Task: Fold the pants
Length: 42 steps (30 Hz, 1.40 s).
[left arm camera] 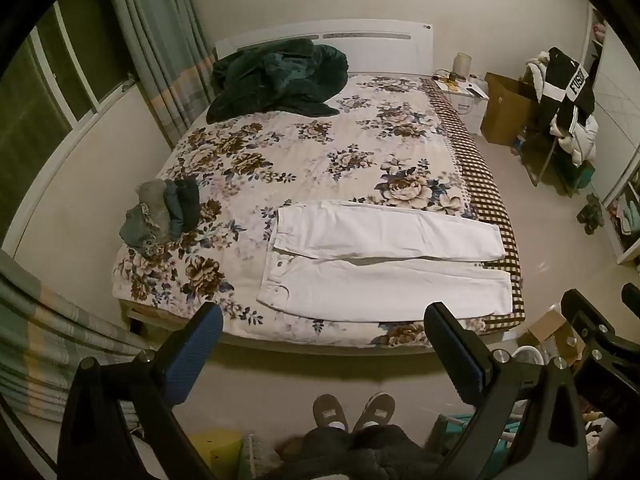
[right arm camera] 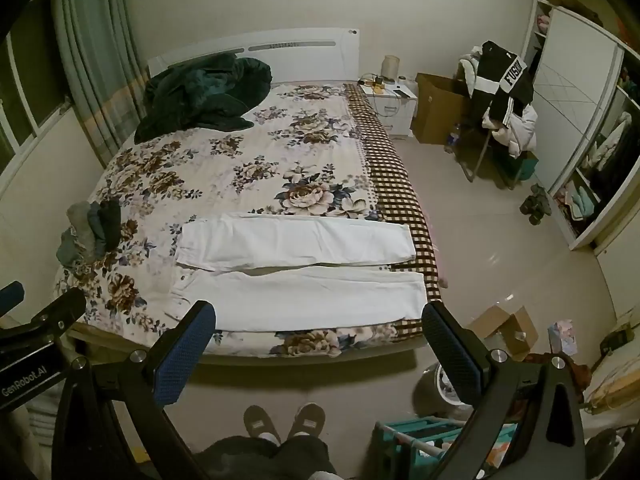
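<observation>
Left wrist view: left gripper (left arm camera: 324, 332) held above the floor short of the bed's foot edge, fingers spread wide, nothing between them. White pants (left arm camera: 384, 264) lie ahead of it on the bed (left arm camera: 280, 152), well apart from the blue pads (left arm camera: 192, 356), along the foot edge toward the right foot corner. Pants flat, both legs stretched out side by side pointing right, waistband to the left, cuffs over the checkered border at the bed's right edge. Far leg overlaps the near one slightly; a pocket shows near the waist. Small pile of clothes (left arm camera: 164, 212) near the left edge, dark green blanket (left arm camera: 276, 80) bunched at the head-left corner. Right gripper (left arm camera: 600, 336) pokes in at the right, state cannot be told here. Slippers (left arm camera: 352, 408) on the floor below.

Right wrist view: right gripper (right arm camera: 320, 332) also short of the foot edge, fingers wide apart, empty. Pants (right arm camera: 296, 268) lie just beyond the fingertips in the picture, not touched, same flat side-by-side layout, near leg's cuff close to the right foot corner. Chair (right arm camera: 500, 100) heaped with clothes stands on the floor past the bed's right side.
</observation>
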Tool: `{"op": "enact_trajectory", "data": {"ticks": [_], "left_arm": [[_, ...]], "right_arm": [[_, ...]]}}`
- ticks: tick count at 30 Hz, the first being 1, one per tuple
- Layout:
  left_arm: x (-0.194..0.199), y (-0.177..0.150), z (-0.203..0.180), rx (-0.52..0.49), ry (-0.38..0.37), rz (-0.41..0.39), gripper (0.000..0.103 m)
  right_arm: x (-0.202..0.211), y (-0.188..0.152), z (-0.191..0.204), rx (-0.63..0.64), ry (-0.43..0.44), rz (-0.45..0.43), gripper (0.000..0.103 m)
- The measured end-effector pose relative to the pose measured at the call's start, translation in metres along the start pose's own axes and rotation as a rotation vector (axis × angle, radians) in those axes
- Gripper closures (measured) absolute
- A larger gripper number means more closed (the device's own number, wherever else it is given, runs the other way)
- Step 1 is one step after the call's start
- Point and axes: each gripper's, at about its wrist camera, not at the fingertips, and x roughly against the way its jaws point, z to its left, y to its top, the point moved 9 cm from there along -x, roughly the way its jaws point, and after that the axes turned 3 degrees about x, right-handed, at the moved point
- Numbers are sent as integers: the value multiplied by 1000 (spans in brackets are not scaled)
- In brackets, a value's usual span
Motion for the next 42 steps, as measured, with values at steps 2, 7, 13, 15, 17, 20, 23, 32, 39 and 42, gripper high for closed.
{"op": "enact_trajectory", "data": {"ticks": [2,7,13,15,17,20,23,32,39,42], "left_arm": [[0,0,0,1,3,-1,0],[0,0,0,-2,7,-4,0],[0,0,0,2,5,-5,0],[0,0,0,2,5,-5,0],[0,0,0,1,5,-6,0],[0,0,0,1,3,-7,0],[0,0,0,2,0,-6,0],[1,0,0,6,-2,-8,0],[1,0,1,7,-5,-9,0],[0,0,1,7,-4,-9,0]], "right_arm": [[0,0,0,-1,1,0,0],[-1,1,-4,1,-1,3,0],[-1,0,-1,6,-9,-1,0],[0,0,0,8,-9,0,0],[10,4,11,9,-7,0,0],[10,3,12,10,-10,-2,0],[11,3,12,11,-10,-1,0],[15,2,25,12,-8,-1,0],[16,3,27,13,-9,-2,0],[15,3,25,14,-9,-1,0]]}}
